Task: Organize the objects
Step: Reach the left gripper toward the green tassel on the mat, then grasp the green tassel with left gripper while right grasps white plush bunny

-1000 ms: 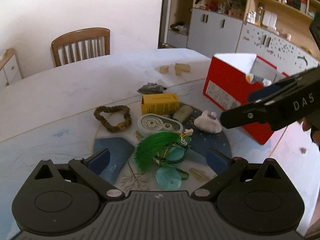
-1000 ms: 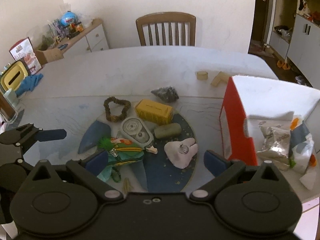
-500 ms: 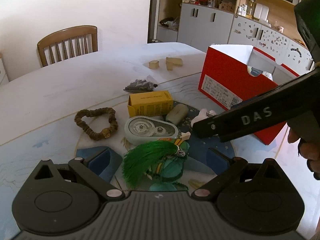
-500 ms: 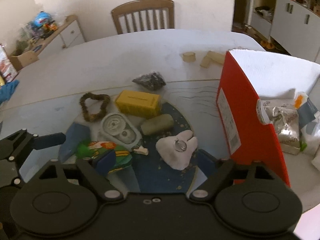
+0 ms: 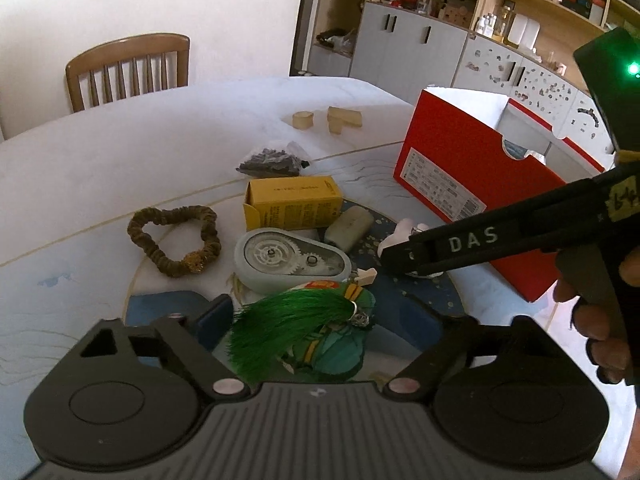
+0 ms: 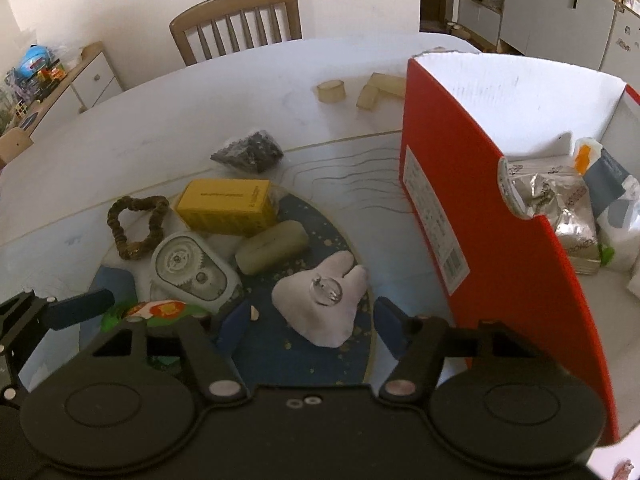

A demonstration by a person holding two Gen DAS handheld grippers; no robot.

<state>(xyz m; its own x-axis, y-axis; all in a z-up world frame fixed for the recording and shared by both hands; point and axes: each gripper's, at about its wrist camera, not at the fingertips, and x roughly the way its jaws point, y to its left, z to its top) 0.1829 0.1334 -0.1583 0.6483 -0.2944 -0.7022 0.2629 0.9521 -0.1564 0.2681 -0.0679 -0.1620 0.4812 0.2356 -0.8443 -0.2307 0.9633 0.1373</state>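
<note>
The white plush toy [image 6: 324, 304] lies on the round blue mat [image 6: 316, 216] on the bench [image 6: 160, 120], with a clear ring [image 6: 326, 290] on top of it. My right tool [image 6: 308, 320] hangs over it with its jaws spread wide on either side and nothing held. Just beside the toy sit a grey-green case [image 6: 272, 252], a yellow box [image 6: 226, 206] and a grey tape dispenser [image 6: 190, 274] with visible gears. A brown scrunchie [image 6: 136, 224] and a dark bag of small bits [image 6: 248, 156] lie further out, and two wooden blocks [image 6: 360, 90] sit near the far edge. The red box [image 6: 480, 216] stands just to the right of the mat, with foil packets [image 6: 560, 212] inside. My left tool [image 5: 324, 320] is also wide open, holding nothing, above a green tassel charm [image 5: 304, 328]. A wooden chair [image 6: 236, 22] stands beyond the bench.
</note>
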